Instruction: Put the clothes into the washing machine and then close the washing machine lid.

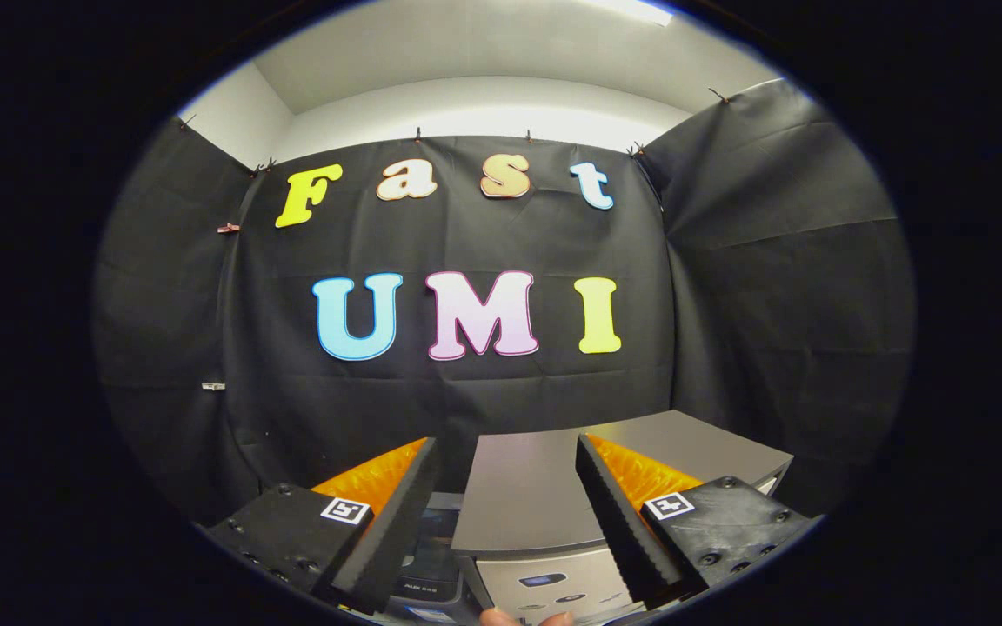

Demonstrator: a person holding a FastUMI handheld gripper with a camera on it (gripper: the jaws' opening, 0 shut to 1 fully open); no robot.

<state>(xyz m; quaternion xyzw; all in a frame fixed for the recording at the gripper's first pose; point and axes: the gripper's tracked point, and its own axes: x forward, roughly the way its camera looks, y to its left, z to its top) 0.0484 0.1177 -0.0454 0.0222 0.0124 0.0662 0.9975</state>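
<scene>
Fingertips (525, 618) of a person's hand peep up at the very bottom, just below the front panel of the washing machine (544, 504). Above them the tool (508, 452) stands with its two fingers spread wide and nothing held between them. Each finger carries a small square marker on its base.

Between and just beyond the fingers lies the grey washing machine, seen from above and in front. Its flat lid (529, 491) lies closed over the top, and the right finger crosses in front of its right part. Its pale front panel, with a small dark display and some buttons, shows low between the fingers, close to the tool. To the left of the machine, behind the left finger, sits a dark object (431, 556) that I cannot make out. Black cloth (771, 304) walls the booth behind and on both sides.
</scene>
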